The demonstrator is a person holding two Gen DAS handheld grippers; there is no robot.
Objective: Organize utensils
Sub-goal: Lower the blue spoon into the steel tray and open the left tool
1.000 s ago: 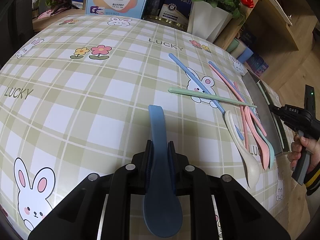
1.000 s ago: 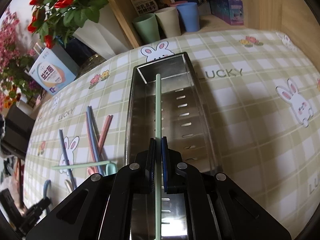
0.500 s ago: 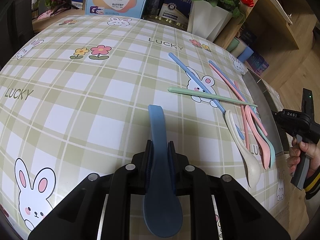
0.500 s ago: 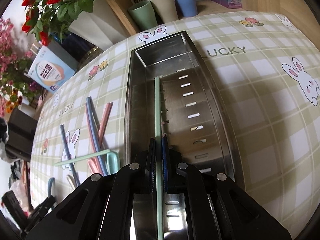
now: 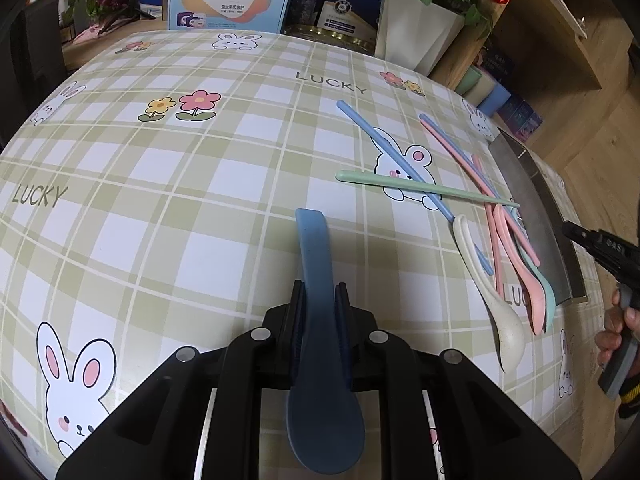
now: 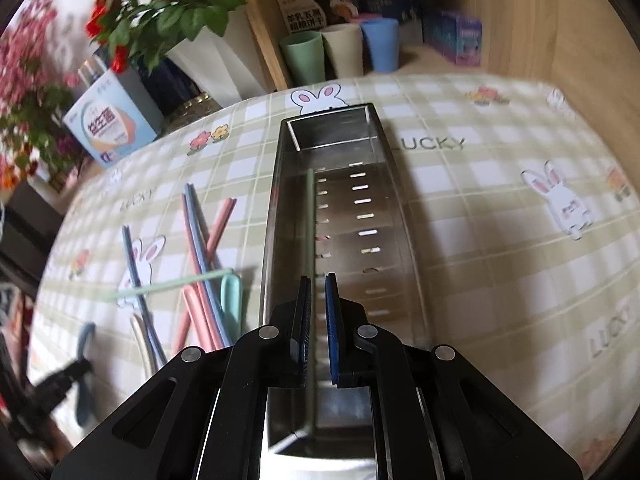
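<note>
The right gripper (image 6: 318, 320) is lifting off the green chopstick (image 6: 310, 240), which is now lying lengthwise, near to far, inside the steel tray (image 6: 404, 216); its jaws are standing barely apart and empty. The left gripper (image 5: 320, 312) is pinching the blue spoon (image 5: 316, 280) by its handle. Farther right, the remaining utensils (image 5: 516, 256) are lying just left of the tray, nearer the right hand.

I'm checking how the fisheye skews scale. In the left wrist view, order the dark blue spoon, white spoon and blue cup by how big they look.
1. dark blue spoon, largest, but closest to the camera
2. white spoon
3. blue cup, smallest, farthest off and partly hidden
</note>
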